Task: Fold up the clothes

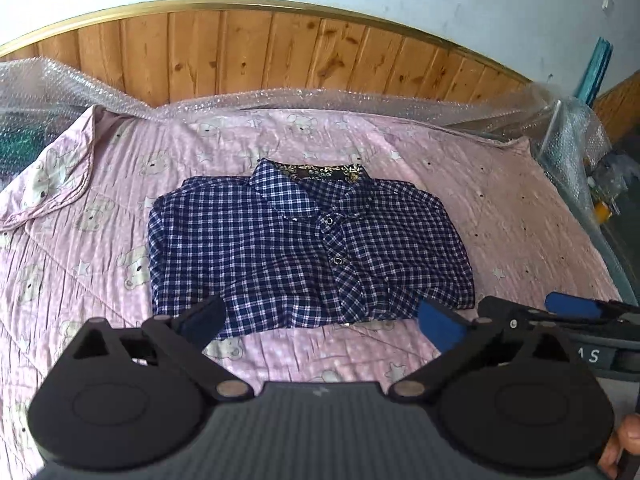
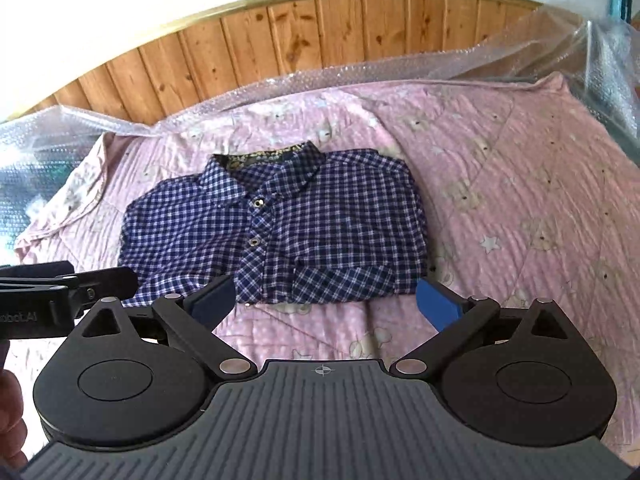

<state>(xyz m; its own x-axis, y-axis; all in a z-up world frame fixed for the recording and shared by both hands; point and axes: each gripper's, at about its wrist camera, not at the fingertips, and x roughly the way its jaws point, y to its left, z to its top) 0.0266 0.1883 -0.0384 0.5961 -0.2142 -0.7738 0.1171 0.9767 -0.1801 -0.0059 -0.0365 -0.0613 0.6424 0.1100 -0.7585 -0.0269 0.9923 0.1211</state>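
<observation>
Left tool (image 2: 60, 280) reads "obot.AI"; right tool (image 1: 560, 312), perhaps "AS".

Left gripper (image 1: 322, 324): matte black body, two round discs flanking ribbed grey centre plate, small cross mark at plate's front edge. Angled black link arms, silver pivot pins at plate corners, smaller pins at outer tips. Blue pads (image 1: 440, 330) on fingers.

Right gripper (image 2: 325, 307): same build, black discs, ribbed grey plate with crosshair mark, silver pins, blue pads (image 2: 438, 310). White lettering on each gripper's side, partly readable. Bare fingers (image 1: 624, 444) behind disc, no sleeve visible.
</observation>
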